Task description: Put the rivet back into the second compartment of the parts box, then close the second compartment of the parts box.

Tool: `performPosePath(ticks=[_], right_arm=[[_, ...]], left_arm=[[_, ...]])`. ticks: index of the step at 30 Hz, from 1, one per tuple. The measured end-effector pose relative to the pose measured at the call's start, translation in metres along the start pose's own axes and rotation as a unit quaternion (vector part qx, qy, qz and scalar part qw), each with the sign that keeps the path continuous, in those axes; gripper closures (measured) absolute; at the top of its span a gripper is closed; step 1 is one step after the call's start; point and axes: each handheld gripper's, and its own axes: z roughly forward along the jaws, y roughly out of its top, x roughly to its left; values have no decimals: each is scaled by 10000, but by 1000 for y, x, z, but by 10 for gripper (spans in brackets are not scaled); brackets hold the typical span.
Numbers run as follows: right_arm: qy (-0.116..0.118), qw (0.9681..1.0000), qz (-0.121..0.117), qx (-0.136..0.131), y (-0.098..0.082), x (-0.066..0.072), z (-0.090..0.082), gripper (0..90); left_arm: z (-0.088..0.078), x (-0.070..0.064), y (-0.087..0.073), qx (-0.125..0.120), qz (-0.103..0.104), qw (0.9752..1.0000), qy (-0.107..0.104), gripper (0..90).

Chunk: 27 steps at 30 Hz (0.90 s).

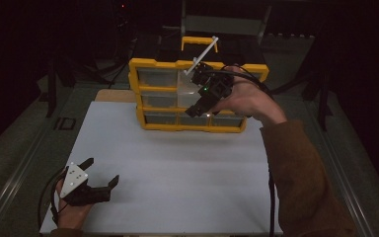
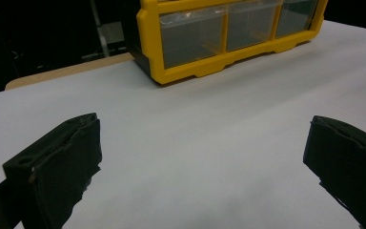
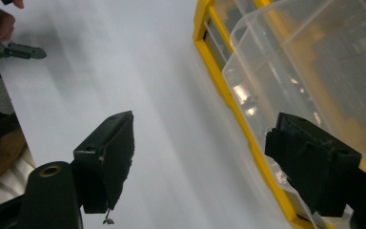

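A yellow drawer cabinet point(image 1: 192, 127) stands at the back middle of the white table point(image 1: 177, 173). One clear plastic drawer point(image 1: 187, 89) sticks out of its front; in the right gripper view this drawer point(image 3: 305, 62) juts from the yellow frame point(image 3: 219, 76). My right gripper point(image 1: 197, 106) hovers just in front of the cabinet, jaws open, and in its own view my right gripper point(image 3: 205, 121) has bare table between the pads, its right jaw just below the drawer's corner. My left gripper point(image 1: 101, 171) rests open at the table's near left. In its own view my left gripper point(image 2: 202, 126) holds nothing.
The cabinet point(image 2: 228, 33) has several shut clear drawers and a yellow carry handle point(image 1: 199, 42) on top. A wooden board edge point(image 1: 113, 95) shows behind the table's far left corner. Dark surroundings lie beyond the table edges. The far-off left gripper point(image 3: 14, 50) appears in the right gripper view.
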Motion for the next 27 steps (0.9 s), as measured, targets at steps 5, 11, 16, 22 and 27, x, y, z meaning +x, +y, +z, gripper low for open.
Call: performPosePath(ticks=[5, 11, 16, 22, 27], right_arm=[[35, 10000, 24, -6, -5, 0, 2, 236], [74, 10000, 24, 4, -9, 0, 6, 250], [83, 10000, 5, 5, -15, 1, 8, 295], [54, 10000, 11, -46, -22, -1, 10, 406], [-27, 9999, 14, -139, -26, -1, 11, 516]], left_arm=[[0, 0, 0, -15, -9, 10000, -4, 0], [1, 0, 0, -5, -7, 10000, -9, 0], [1, 0, 0, -4, -16, 10000, -14, 0], [1, -1, 0, -8, -15, 10000, -13, 0], [0, 0, 0, -10, -27, 10000, -18, 0]])
